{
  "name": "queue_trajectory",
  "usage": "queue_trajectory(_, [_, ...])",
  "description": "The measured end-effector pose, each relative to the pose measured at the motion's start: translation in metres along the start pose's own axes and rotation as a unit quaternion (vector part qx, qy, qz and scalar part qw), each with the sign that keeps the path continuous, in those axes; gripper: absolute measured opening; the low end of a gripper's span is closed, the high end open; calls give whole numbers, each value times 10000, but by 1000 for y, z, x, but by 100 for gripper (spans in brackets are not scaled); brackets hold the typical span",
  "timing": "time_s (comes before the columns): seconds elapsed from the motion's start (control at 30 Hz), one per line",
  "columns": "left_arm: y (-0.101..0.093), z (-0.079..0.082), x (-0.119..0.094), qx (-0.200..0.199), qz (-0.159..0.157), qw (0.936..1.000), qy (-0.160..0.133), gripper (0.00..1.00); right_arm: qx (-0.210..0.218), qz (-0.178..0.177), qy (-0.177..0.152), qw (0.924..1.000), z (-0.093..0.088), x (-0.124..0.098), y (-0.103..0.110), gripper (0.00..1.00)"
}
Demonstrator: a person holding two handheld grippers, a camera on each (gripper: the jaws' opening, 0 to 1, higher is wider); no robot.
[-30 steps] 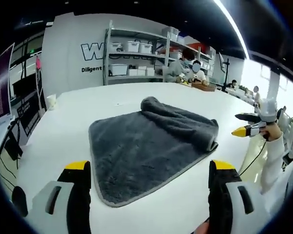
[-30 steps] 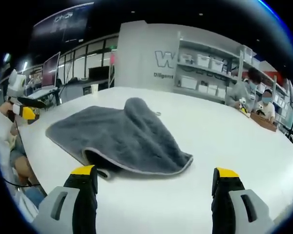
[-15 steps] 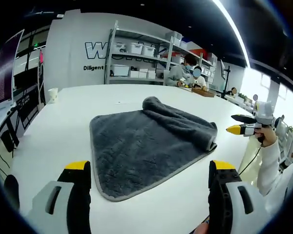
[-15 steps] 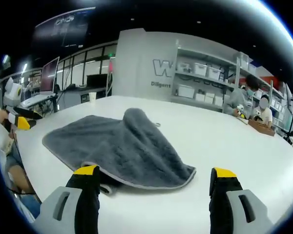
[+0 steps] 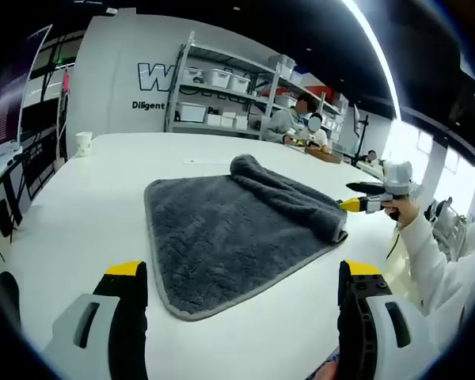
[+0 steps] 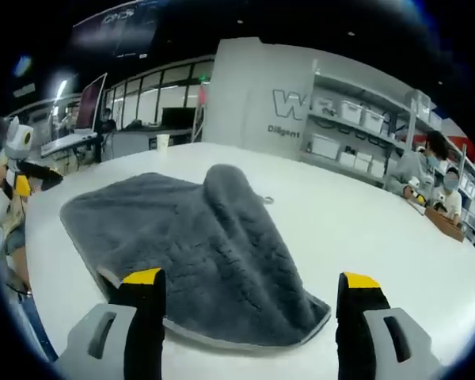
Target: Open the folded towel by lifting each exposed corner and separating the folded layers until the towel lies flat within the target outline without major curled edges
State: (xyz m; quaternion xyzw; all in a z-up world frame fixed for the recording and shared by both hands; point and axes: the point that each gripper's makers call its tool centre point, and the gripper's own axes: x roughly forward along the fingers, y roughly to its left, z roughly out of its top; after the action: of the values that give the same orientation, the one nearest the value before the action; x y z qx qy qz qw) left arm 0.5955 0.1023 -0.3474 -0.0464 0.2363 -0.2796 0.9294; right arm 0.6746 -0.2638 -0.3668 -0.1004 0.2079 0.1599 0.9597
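A dark grey plush towel (image 5: pixel 237 229) with a paler stitched hem lies on the smooth white worktop (image 5: pixel 79 214), in the middle of the left gripper view. Most of it is spread out in one layer, but its far right portion is doubled over into a thick soft roll running from the upper centre of the frame down toward the right. In the right gripper view the same towel (image 6: pixel 198 245) fills the centre, the folded hump rising at upper centre with a small hanging loop beside it. Its near corner sits at the lower right, just between the claw tips; at the lower left edge the hem is lifted slightly, showing a layer underneath.

The left claw (image 5: pixel 241 273) stands wide apart, holding nothing, its yellow-tipped fingers at the bottom of the frame just short of the towel's near hem. The right claw (image 6: pixel 249 281) is likewise wide and empty, its tips at the towel's near edge. It also appears at the right of the left gripper view, held by a hand in a white sleeve, close to the rolled edge.

Bare worktop surrounds the towel on all sides. A white paper cup (image 5: pixel 83 143) stands far off at the upper left, and metal shelving with white bins (image 5: pixel 222 95) lines the back wall.
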Motion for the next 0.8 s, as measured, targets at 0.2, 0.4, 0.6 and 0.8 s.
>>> queue_trajectory(0.2, [8, -1, -8, -70, 55, 9999, -48, 99, 326, 477, 108, 9983, -6, 26, 2, 89])
queue_trajectory(0.4, [13, 4, -12, -88, 149, 9998, -141, 99, 615, 752, -61, 9953, 4, 46, -2, 87])
queue_trajectory(0.6, [11, 3, -13, -59, 88, 9999, -124, 98, 664, 771, -12, 9948, 3, 65, -13, 82])
queue_trajectory(0.8, [12, 4, -14, -65, 124, 9998, -142, 98, 915, 730, 108, 9931, -2, 82, -25, 77])
